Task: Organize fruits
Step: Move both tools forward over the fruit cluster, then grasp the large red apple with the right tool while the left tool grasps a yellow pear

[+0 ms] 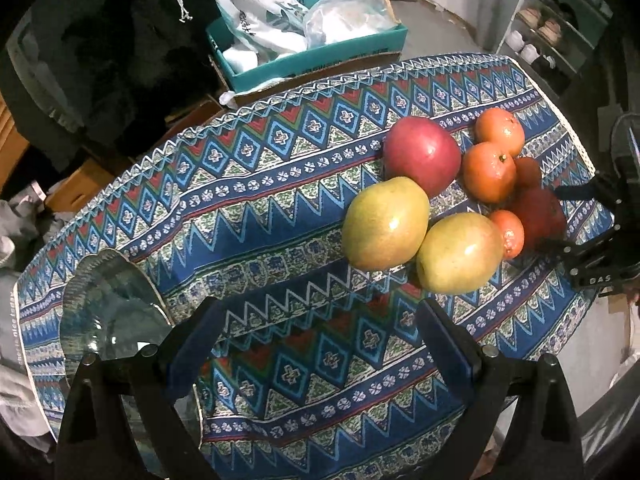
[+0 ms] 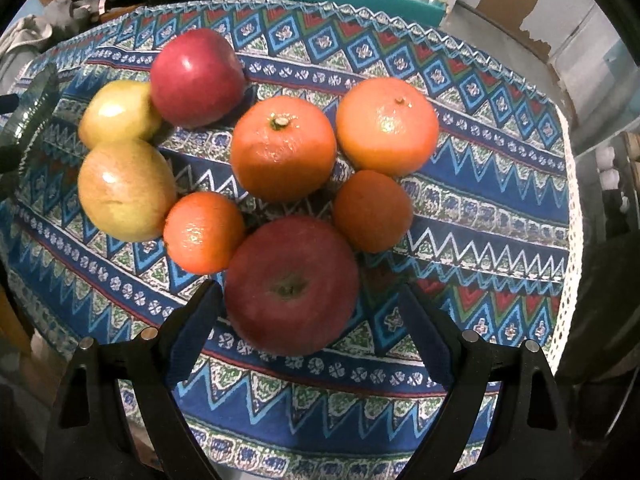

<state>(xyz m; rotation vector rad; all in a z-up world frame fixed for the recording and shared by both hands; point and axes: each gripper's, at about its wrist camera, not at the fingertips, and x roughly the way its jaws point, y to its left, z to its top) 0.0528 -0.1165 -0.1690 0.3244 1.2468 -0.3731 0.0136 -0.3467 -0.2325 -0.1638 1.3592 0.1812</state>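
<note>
Fruits lie in a cluster on the patterned tablecloth (image 2: 480,208). Nearest my right gripper (image 2: 308,300) is a big red apple (image 2: 290,284), lying between its open fingers, not gripped. Behind it are several oranges (image 2: 282,148), a second red apple (image 2: 196,76) and two yellow-green apples (image 2: 124,188). In the left wrist view the same cluster sits at the right: yellow-green apples (image 1: 384,224), red apple (image 1: 422,154), oranges (image 1: 490,170). My left gripper (image 1: 320,316) is open and empty over bare cloth. A clear glass plate (image 1: 108,300) lies at its left.
A teal box (image 1: 308,52) with white bags stands behind the table's far edge. The right gripper's black body (image 1: 600,248) shows at the right edge of the left view. Clothes lie at the left, shelves at the far right.
</note>
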